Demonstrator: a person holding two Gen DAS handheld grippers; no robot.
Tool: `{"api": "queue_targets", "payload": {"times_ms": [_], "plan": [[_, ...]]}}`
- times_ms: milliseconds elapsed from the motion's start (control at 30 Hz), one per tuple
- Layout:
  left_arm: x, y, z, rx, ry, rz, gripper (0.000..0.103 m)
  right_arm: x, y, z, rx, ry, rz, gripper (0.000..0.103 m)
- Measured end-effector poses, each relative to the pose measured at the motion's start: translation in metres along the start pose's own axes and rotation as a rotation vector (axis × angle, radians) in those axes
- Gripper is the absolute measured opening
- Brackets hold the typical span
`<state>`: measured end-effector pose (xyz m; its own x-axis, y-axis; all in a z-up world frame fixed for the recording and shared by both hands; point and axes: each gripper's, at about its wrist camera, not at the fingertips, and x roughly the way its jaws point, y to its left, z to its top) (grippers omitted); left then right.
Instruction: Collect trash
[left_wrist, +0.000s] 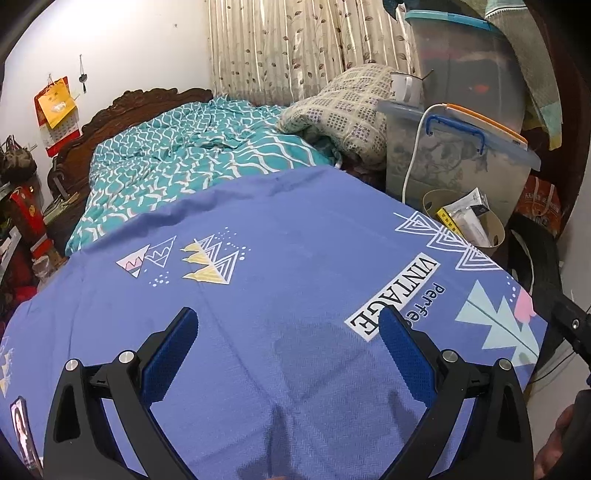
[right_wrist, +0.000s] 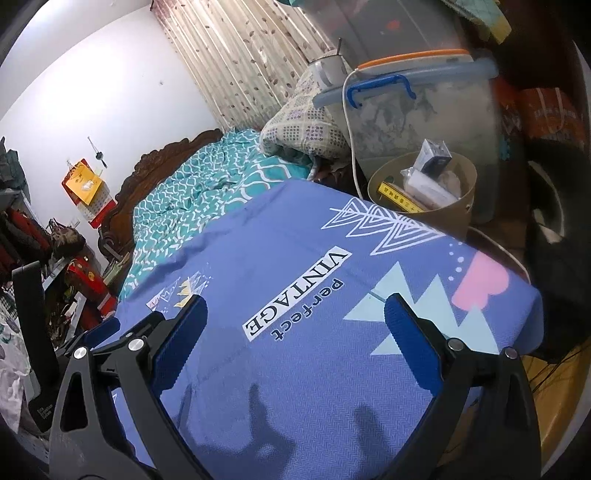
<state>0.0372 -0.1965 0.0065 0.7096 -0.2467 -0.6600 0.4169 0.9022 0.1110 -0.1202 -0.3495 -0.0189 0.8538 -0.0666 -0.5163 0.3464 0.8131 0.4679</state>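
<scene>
Both claws spread wide and empty above blue printed cloth-covered surface (right_wrist: 295, 369).

Trash already gathered in round tan plastic bin (right_wrist: 436, 214) just off far corner: small cartons and crinkled wrappers, likely light, crushable, slippery; best pinched by a box edge. Left claw (left_wrist: 288, 354) and right claw (right_wrist: 295, 339) released, grasping nothing. White cable (right_wrist: 351, 147) dangling beside bin, clear lidded storage tub (right_wrist: 424, 118) crowding behind, rumpled teal quilt (right_wrist: 192, 192) beyond.

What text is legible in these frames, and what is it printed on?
"VINTAGE": white label printed on the blue sheet.
"perfect": beside it, same sheet.
Yellow strip in the tan bin: characters too small.
Orange bag lettering: blurred.
Wall calendar: unreadable.
</scene>
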Motion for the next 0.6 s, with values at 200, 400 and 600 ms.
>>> {"api": "queue_targets", "payload": {"times_ms": [200,400,600], "plan": [[0.001,0.0,0.002,0.003,-0.005,0.005,0.094,0.002,-0.004,0.0,0.011,0.008,-0.004,0.096],[0.004,-0.007,0.003,0.023,0.003,-0.01,0.094,0.003,-0.006,-0.001,0.015,0.013,-0.009,0.096],[-0.002,-0.02,0.002,0.059,-0.029,-0.101,0.094,0.005,-0.01,-0.001,0.026,0.012,-0.02,0.096]]}}
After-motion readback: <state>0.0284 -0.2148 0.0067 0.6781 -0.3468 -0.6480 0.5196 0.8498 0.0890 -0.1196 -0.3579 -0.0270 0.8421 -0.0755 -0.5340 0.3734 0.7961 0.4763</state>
